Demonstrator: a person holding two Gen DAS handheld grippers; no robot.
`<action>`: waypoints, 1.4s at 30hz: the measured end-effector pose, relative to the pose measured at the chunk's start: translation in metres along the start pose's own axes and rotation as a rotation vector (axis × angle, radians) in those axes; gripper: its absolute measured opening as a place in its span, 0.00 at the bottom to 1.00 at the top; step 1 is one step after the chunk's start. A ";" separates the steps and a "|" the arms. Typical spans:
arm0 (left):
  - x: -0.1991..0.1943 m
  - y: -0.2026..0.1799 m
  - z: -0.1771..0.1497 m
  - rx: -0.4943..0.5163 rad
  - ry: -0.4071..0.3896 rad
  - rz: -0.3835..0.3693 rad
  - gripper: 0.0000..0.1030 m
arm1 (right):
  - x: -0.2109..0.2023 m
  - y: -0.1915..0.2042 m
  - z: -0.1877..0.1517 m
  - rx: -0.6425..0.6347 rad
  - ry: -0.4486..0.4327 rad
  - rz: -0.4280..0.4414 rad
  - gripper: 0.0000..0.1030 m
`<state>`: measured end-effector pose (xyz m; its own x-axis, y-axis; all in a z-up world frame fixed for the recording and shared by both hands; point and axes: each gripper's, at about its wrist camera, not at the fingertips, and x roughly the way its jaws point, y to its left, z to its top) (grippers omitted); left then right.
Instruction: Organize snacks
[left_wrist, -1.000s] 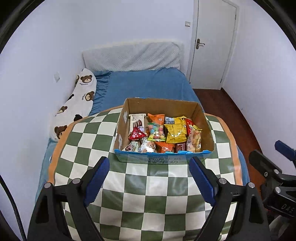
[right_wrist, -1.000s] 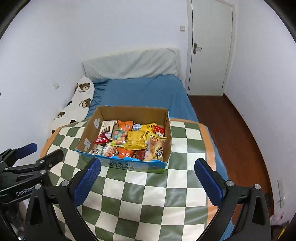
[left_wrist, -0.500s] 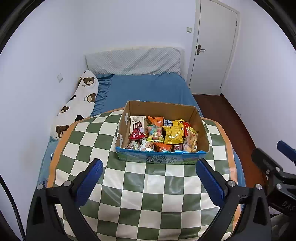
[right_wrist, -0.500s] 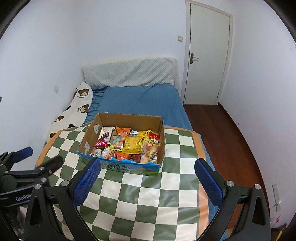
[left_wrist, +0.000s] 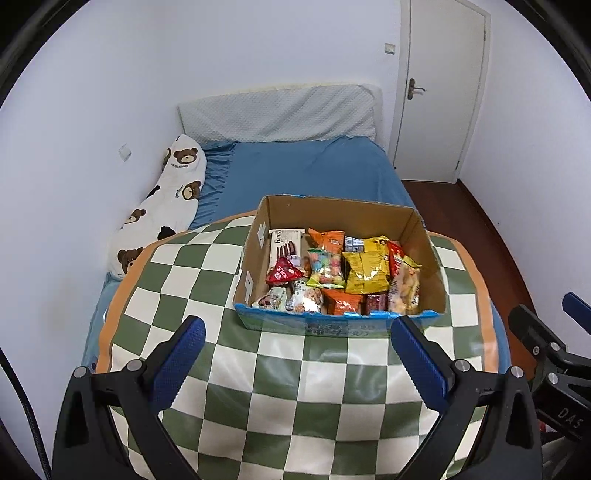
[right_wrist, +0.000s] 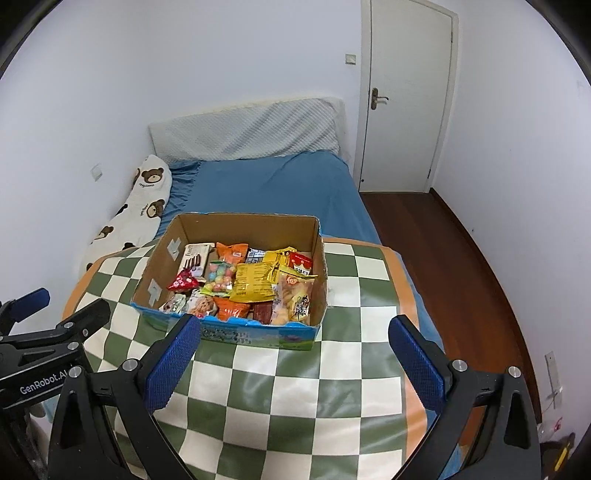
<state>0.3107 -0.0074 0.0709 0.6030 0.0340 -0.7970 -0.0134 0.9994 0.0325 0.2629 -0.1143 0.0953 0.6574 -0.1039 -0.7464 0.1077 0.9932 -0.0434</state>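
Observation:
An open cardboard box (left_wrist: 369, 216) (right_wrist: 236, 223) stands on the green-and-white checkered cloth (left_wrist: 288, 387) (right_wrist: 295, 373). It holds several snack packs: a yellow bag (left_wrist: 365, 269) (right_wrist: 255, 282), a red pouch (left_wrist: 282, 275), a candy bag (left_wrist: 325, 267), a biscuit bag (right_wrist: 293, 299). My left gripper (left_wrist: 297, 360) is open and empty, held above the cloth in front of the box. My right gripper (right_wrist: 295, 360) is open and empty, also in front of the box. The left gripper also shows at the left edge of the right wrist view (right_wrist: 55, 325).
A bed with a blue sheet (left_wrist: 306, 173) lies behind the cloth, with a bear-print pillow (left_wrist: 162, 206) along the left wall. A white door (right_wrist: 402, 96) and wooden floor (right_wrist: 443, 258) are at the right.
Both grippers have pulled back and up from the box, which now looks smaller and farther. Both stay open and empty.

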 end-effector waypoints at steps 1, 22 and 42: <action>0.005 0.001 0.002 0.000 0.005 0.002 1.00 | 0.006 0.000 0.002 0.005 0.003 -0.003 1.00; 0.059 -0.004 0.014 0.020 0.067 0.033 1.00 | 0.062 0.000 0.013 0.008 0.042 -0.039 1.00; 0.055 -0.007 0.017 0.021 0.059 0.020 1.00 | 0.067 -0.004 0.014 0.015 0.055 -0.044 1.00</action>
<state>0.3574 -0.0126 0.0372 0.5551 0.0553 -0.8299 -0.0079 0.9981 0.0612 0.3173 -0.1260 0.0547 0.6096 -0.1442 -0.7795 0.1474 0.9868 -0.0673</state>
